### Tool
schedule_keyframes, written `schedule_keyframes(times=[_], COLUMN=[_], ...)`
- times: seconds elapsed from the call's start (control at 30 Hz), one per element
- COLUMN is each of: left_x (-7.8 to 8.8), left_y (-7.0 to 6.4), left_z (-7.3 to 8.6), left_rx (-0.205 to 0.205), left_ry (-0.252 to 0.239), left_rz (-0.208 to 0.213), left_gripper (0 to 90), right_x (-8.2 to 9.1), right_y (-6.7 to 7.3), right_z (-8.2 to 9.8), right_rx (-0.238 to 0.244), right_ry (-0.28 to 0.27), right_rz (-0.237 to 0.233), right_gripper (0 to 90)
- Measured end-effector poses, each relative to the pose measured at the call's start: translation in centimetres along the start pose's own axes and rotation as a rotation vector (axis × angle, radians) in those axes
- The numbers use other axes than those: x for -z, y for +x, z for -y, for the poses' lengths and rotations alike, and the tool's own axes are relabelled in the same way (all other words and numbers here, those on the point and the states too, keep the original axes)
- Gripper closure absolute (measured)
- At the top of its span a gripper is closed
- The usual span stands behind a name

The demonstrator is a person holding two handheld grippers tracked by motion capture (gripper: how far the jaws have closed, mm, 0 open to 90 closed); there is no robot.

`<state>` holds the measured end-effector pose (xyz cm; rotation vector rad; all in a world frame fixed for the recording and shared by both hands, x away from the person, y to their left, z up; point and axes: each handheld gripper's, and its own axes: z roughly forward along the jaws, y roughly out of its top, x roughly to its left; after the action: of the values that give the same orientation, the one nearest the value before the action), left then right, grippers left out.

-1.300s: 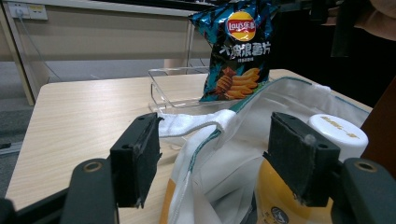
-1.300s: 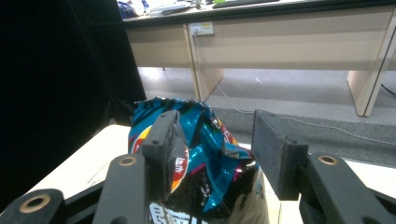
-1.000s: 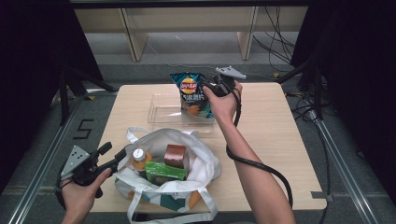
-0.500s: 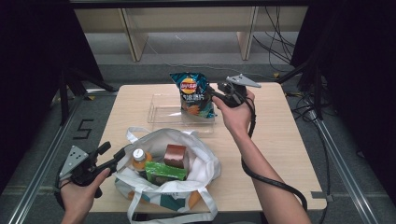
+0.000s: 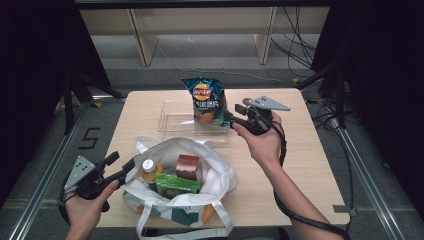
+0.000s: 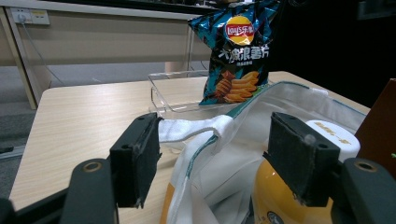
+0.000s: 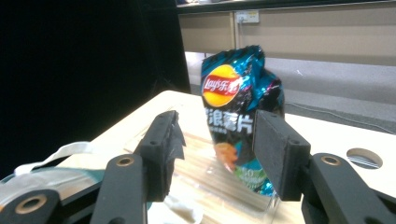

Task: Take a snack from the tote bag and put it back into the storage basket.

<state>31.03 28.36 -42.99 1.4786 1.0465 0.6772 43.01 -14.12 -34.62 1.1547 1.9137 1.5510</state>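
A dark teal, crinkled foil bag of potato chips (image 5: 206, 101) with a red and yellow logo stands upright in a shallow clear plastic tray (image 5: 172, 120) on the far half of the pale wooden table (image 5: 310, 165). The right gripper (image 5: 231, 119) is held level just to the right of the bag, its black jaws pointing at the bag's lower edge; in the right gripper view (image 7: 215, 149) the jaws stand apart with nothing pressed between them, and the bag (image 7: 240, 121) stands beyond the gap between the two pads, clear of both. Near the front edge of the table lies a white cloth tote bag (image 5: 220, 175) with teal trim, its mouth open, holding an orange bottle with a white cap (image 5: 148, 170), a brown box (image 5: 187, 166) and a green carton (image 5: 176, 183). The left gripper (image 5: 122, 165) sits at the tote's left rim, and in the left gripper view (image 6: 217, 154) its jaws are spread wide around the white fabric edge and strap (image 6: 196, 128), with the capped bottle (image 6: 327, 135) right behind the right-hand pad; the pads do not squeeze the cloth.
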Motion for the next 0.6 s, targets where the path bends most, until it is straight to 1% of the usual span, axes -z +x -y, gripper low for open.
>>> schedule_keyframes(times=[0.03,0.07,0.1,0.13,0.17,0.23,0.27,0.3,0.37,0.43,0.47,0.5,0.53,0.57,0.6], left_x=[0.0,0.0,0.0,0.0,0.0,0.0,0.0,-0.1,0.0,0.0,0.0,0.0,0.0,0.1,0.2], left_y=[0.0,-0.1,-0.1,-0.1,-0.1,-0.2,-0.2,-0.2,-0.2,-0.3,-0.3,-0.3,-0.3,-0.3,-0.5], left_z=[0.0,-0.1,-0.1,-0.1,-0.1,-0.1,-0.1,-0.1,-0.1,-0.1,-0.1,-0.2,-0.2,-0.2,-0.4], left_rx=[0.000,-0.001,-0.001,-0.003,-0.006,-0.006,-0.007,-0.004,-0.004,0.000,0.000,-0.004,-0.004,-0.005,-0.013], left_ry=[0.000,0.000,0.000,-0.002,-0.002,-0.002,-0.001,-0.015,-0.015,-0.019,-0.019,-0.020,-0.020,-0.021,-0.014], left_rz=[0.000,0.000,0.000,0.000,0.002,0.004,0.004,0.011,0.009,0.008,0.008,0.010,0.010,0.009,0.007], left_gripper=[33.6,33.6,33.6,33.6,33.6,33.6,33.6,33.6,33.5,33.5,33.6,33.6,33.6,33.6,33.7], right_x=[0.0,0.6,0.6,0.9,1.3,1.7,1.7,2.0,2.2,2.7,2.7,3.1,3.4,3.4,3.8], right_y=[0.0,0.5,0.5,0.8,1.4,1.9,1.9,2.5,2.7,3.7,3.7,4.5,5.0,5.0,6.0], right_z=[0.0,0.4,0.4,0.6,1.0,1.3,1.3,1.6,1.8,2.5,2.5,3.0,3.4,3.4,3.8], right_rx=[0.000,0.014,0.014,0.008,0.011,0.025,0.025,0.009,0.011,0.019,0.019,0.017,0.036,0.036,0.030], right_ry=[0.000,-0.003,-0.003,0.006,0.013,0.016,0.016,0.018,0.015,0.013,0.013,0.006,0.002,0.002,0.026], right_rz=[0.000,-0.004,-0.004,-0.014,-0.027,-0.035,-0.035,-0.045,-0.049,-0.077,-0.077,-0.096,-0.108,-0.108,-0.148], right_gripper=[50.5,49.8,49.8,49.6,49.0,48.3,48.3,47.8,47.6,48.0,48.0,51.8,54.5,54.5,59.5])
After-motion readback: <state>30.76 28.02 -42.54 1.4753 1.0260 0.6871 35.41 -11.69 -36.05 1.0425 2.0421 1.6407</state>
